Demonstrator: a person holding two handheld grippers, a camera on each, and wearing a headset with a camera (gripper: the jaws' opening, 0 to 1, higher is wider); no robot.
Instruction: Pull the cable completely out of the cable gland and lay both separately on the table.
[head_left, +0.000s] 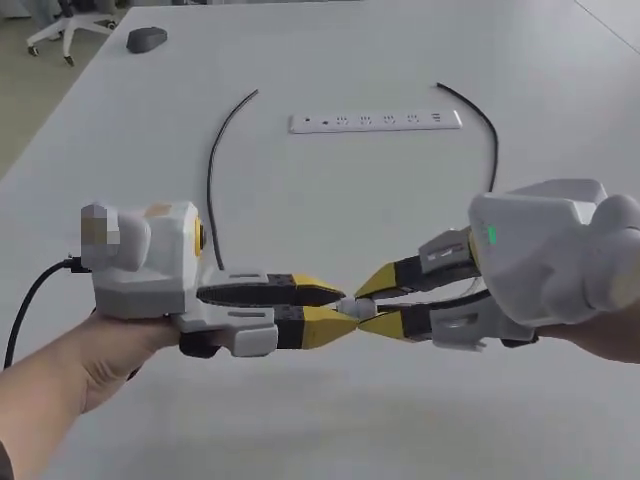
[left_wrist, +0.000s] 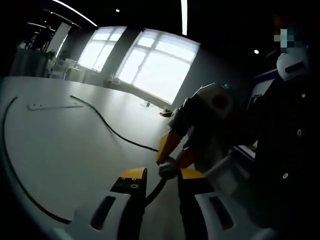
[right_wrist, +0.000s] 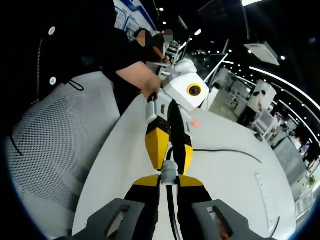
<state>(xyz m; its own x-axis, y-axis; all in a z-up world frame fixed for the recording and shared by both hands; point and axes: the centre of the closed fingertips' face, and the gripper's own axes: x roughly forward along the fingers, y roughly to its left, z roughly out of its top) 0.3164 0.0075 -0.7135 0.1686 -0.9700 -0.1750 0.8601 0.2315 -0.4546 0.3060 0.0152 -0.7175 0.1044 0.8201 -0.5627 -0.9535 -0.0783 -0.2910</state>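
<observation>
A small grey cable gland (head_left: 352, 309) hangs in the air above the white table (head_left: 330, 210), threaded on a long black cable (head_left: 212, 170). My left gripper (head_left: 340, 305) comes in from the left, my right gripper (head_left: 365, 308) from the right, and their yellow tips meet at the gland. In the right gripper view the gland (right_wrist: 169, 171) sits in the tips of my right gripper (right_wrist: 170, 182), shut on it, with the cable (right_wrist: 172, 205) running back between the jaws. My left gripper (left_wrist: 162, 175) is shut on the cable (left_wrist: 154, 192) just behind the gland (left_wrist: 168, 169).
A white power strip (head_left: 375, 122) lies at the far middle of the table, between the cable's two loose stretches. A dark mouse (head_left: 147, 39) rests at the far left, with an office chair (head_left: 70, 25) beyond the table. A mesh chair (right_wrist: 45, 150) stands beside the person.
</observation>
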